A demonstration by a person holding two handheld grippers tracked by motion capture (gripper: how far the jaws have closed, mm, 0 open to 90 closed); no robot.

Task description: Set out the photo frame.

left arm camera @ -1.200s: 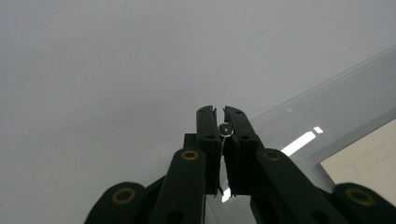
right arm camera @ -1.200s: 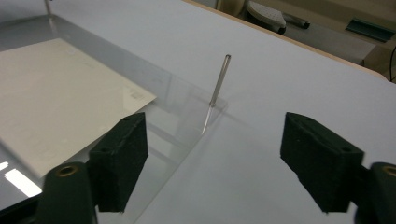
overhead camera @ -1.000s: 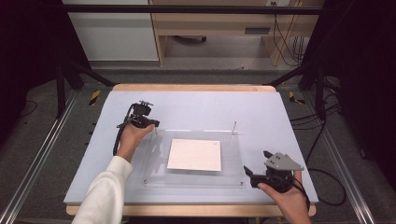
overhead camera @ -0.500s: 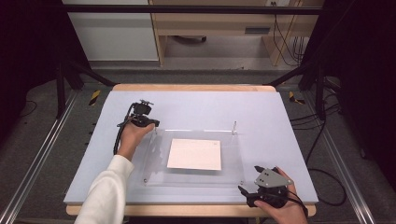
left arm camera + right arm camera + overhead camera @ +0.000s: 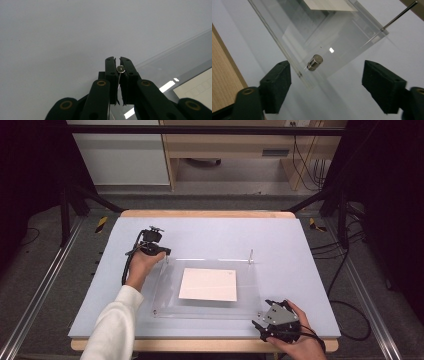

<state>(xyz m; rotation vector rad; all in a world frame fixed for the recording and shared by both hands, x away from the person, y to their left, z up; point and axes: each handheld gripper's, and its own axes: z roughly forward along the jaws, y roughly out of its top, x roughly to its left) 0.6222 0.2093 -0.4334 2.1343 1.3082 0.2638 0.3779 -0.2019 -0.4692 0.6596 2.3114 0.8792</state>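
High view: left gripper [image 5: 159, 251] pinches a pin [image 5: 121, 68] at the clear plate's [image 5: 250, 307] 10 o'clock corner; right gripper [image 5: 263, 321], jaws spread, sits at its 5 o'clock corner.

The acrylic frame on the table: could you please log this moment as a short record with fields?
surface: pale blue mat
item: clear acrylic frame, flat, white sheet inside
left hand-held gripper: shut on thin metal pin at far left corner
right hand-held gripper: open, facing short metal standoff at near right corner
far right corner: pin upright
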